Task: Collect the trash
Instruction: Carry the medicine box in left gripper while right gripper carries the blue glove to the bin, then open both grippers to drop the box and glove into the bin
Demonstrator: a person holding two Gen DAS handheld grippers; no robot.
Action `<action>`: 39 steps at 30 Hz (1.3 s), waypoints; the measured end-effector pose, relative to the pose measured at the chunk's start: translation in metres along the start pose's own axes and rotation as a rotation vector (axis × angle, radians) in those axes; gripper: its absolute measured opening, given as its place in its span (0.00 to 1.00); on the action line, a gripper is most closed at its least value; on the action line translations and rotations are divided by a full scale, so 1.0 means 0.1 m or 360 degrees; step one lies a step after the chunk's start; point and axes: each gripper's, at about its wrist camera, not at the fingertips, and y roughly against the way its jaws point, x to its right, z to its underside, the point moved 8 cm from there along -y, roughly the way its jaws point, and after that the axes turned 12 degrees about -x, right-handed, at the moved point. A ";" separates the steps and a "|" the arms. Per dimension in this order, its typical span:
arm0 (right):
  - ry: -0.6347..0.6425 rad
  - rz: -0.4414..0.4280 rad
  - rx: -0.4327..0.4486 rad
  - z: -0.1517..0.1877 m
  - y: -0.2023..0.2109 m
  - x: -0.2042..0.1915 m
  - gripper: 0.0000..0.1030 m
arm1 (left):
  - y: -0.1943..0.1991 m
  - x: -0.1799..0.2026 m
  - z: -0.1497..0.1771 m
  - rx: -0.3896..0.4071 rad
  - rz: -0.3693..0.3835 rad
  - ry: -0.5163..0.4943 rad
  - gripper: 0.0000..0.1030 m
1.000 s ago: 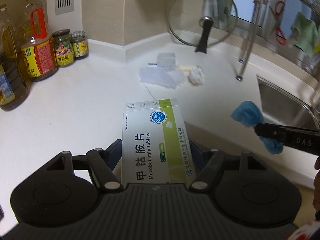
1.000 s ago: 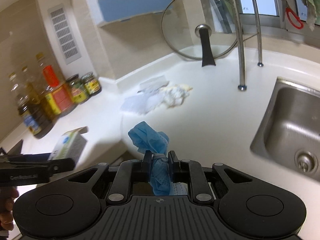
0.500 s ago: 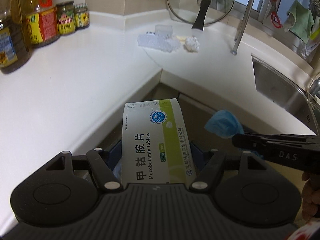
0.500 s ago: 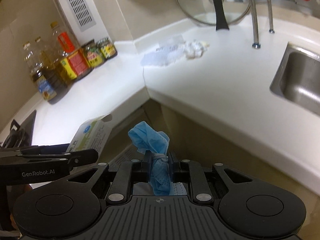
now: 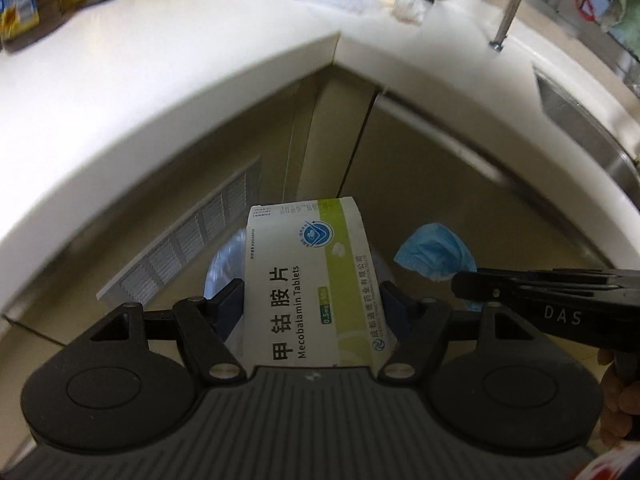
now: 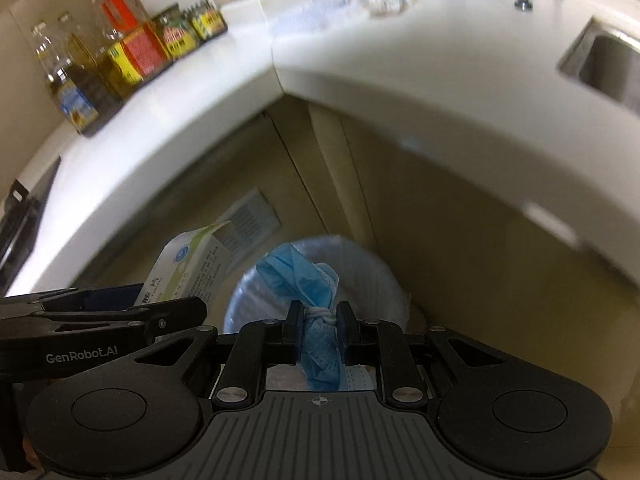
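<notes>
Tablet box (image 5: pixel 308 284) white w/ lime-green band; crumpled mask (image 6: pixel 310 276) blue; counter (image 5: pixel 120 92) white; cabinets (image 6: pixel 460 264) beige.

Both wrist cameras angled steeply down, close; share lined bin (image 6: pixel 316 280), counter corner (image 5: pixel 336 46).

- The left gripper (image 5: pixel 310 300) is clamping a white-and-green tablet box (image 5: pixel 308 284) below the countertop (image 5: pixel 160 80) edge.
- The right gripper (image 5: pixel 460 280), entering from the right, is pinching a crumpled blue mask (image 5: pixel 434 254).

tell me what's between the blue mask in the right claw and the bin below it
Nothing: in the right wrist view the blue mask in the right claw hangs over the lined bin, with only open air between.
</notes>
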 end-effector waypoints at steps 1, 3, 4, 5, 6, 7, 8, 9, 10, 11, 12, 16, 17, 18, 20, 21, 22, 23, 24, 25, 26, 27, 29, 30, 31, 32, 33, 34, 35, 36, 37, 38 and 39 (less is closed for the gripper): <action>0.0001 -0.0003 -0.0012 0.01 -0.05 0.02 0.17 | -0.06 -0.01 0.02 -0.0005 -0.0010 0.0005 0.68; 0.0008 -0.0008 -0.0041 0.04 -0.17 0.04 0.17 | -0.17 -0.04 0.06 -0.0017 -0.0030 0.0021 0.68; 0.0010 -0.0016 -0.0049 0.06 -0.22 0.05 0.17 | -0.24 -0.06 0.08 -0.0029 -0.0038 0.0029 0.68; 0.0010 -0.0022 -0.0057 0.07 -0.28 0.06 0.17 | -0.29 -0.07 0.09 -0.0036 -0.0037 0.0039 0.68; 0.0008 -0.0025 -0.0070 0.07 -0.34 0.06 0.17 | -0.35 -0.09 0.10 -0.0039 -0.0039 0.0054 0.68; 0.0003 -0.0030 -0.0080 0.09 -0.40 0.08 0.17 | -0.41 -0.11 0.12 -0.0048 -0.0042 0.0066 0.68; -0.0005 -0.0033 -0.0089 0.09 -0.45 0.10 0.17 | -0.46 -0.13 0.13 -0.0058 -0.0037 0.0072 0.68; -0.0011 -0.0033 -0.0097 0.10 -0.51 0.12 0.17 | -0.52 -0.15 0.13 -0.0065 -0.0040 0.0079 0.68; -0.0013 -0.0032 -0.0101 0.11 -0.55 0.13 0.17 | -0.57 -0.16 0.14 -0.0069 -0.0051 0.0080 0.68; -0.0014 -0.0031 -0.0105 0.12 -0.60 0.15 0.17 | -0.62 -0.16 0.14 -0.0071 -0.0058 0.0072 0.68; -0.0016 -0.0029 -0.0108 0.12 -0.63 0.16 0.17 | -0.67 -0.17 0.13 -0.0071 -0.0063 0.0065 0.68; -0.0040 -0.0017 -0.0130 0.12 -0.83 0.23 0.17 | -0.88 -0.17 0.13 -0.0086 -0.0057 0.0060 0.68; -0.0047 -0.0018 -0.0130 0.12 -0.87 0.24 0.17 | -0.94 -0.18 0.13 -0.0092 -0.0059 0.0055 0.68; -0.0053 -0.0013 -0.0130 0.11 -0.91 0.26 0.17 | -1.00 -0.17 0.13 -0.0099 -0.0059 0.0049 0.68; -0.0066 0.0001 -0.0127 0.09 -0.98 0.29 0.17 | -1.09 -0.18 0.14 -0.0111 -0.0059 0.0041 0.68; -0.0075 0.0003 -0.0125 0.08 -1.00 0.31 0.17 | -1.14 -0.18 0.14 -0.0120 -0.0059 0.0038 0.68; -0.0085 0.0007 -0.0126 0.07 -1.02 0.33 0.17 | -1.19 -0.18 0.13 -0.0129 -0.0060 0.0036 0.68; -0.0094 0.0009 -0.0126 0.06 -1.04 0.35 0.17 | -1.25 -0.18 0.12 -0.0136 -0.0059 0.0032 0.68; -0.0102 0.0012 -0.0126 0.06 -1.06 0.37 0.17 | -1.29 -0.19 0.12 -0.0140 -0.0059 0.0029 0.68; -0.0111 0.0016 -0.0126 0.05 -1.08 0.39 0.17 | -1.34 -0.19 0.12 -0.0146 -0.0060 0.0024 0.68; -0.0120 0.0018 -0.0126 0.05 -1.10 0.40 0.17 | -1.38 -0.19 0.11 -0.0152 -0.0065 0.0021 0.69; -0.0130 0.0021 -0.0126 0.04 -1.11 0.42 0.17 | -1.42 -0.20 0.11 -0.0157 -0.0066 0.0018 0.69; -0.0144 0.0027 -0.0127 0.03 -1.14 0.45 0.17 | -1.47 -0.22 0.10 -0.0163 -0.0071 0.0011 0.69; -0.0150 0.0029 -0.0126 0.03 -1.15 0.47 0.17 | -1.49 -0.22 0.10 -0.0163 -0.0073 0.0008 0.69; -0.0155 0.0030 -0.0126 0.02 -1.17 0.47 0.17 | -1.51 -0.23 0.10 -0.0165 -0.0071 0.0003 0.69; -0.0159 0.0032 -0.0127 0.02 -1.17 0.48 0.17 | -1.52 -0.24 0.10 -0.0171 -0.0067 0.0000 0.69; -0.0163 0.0033 -0.0127 0.01 -1.17 0.48 0.17 | -1.53 -0.24 0.10 -0.0176 -0.0061 -0.0001 0.69; -0.0165 0.0034 -0.0128 0.00 -1.19 0.49 0.17 | -1.55 -0.24 0.10 -0.0177 -0.0060 0.0003 0.69; -0.0168 0.0034 -0.0129 0.00 -1.20 0.50 0.17 | -1.55 -0.25 0.10 -0.0173 -0.0057 0.0009 0.69; -0.0171 0.0034 -0.0130 -0.01 -1.21 0.50 0.17 | -1.56 -0.24 0.10 -0.0167 -0.0045 0.0011 0.70; -0.0174 0.0034 -0.0131 -0.01 -1.21 0.51 0.17 | -1.56 -0.24 0.09 -0.0165 -0.0037 0.0014 0.75; -0.0179 0.0035 -0.0130 -0.02 -1.21 0.51 0.17 | -1.57 -0.24 0.08 -0.0159 -0.0037 0.0019 0.79; -0.0184 0.0035 -0.0130 -0.02 -1.22 0.51 0.17 | -1.56 -0.24 0.08 -0.0150 -0.0035 0.0020 0.80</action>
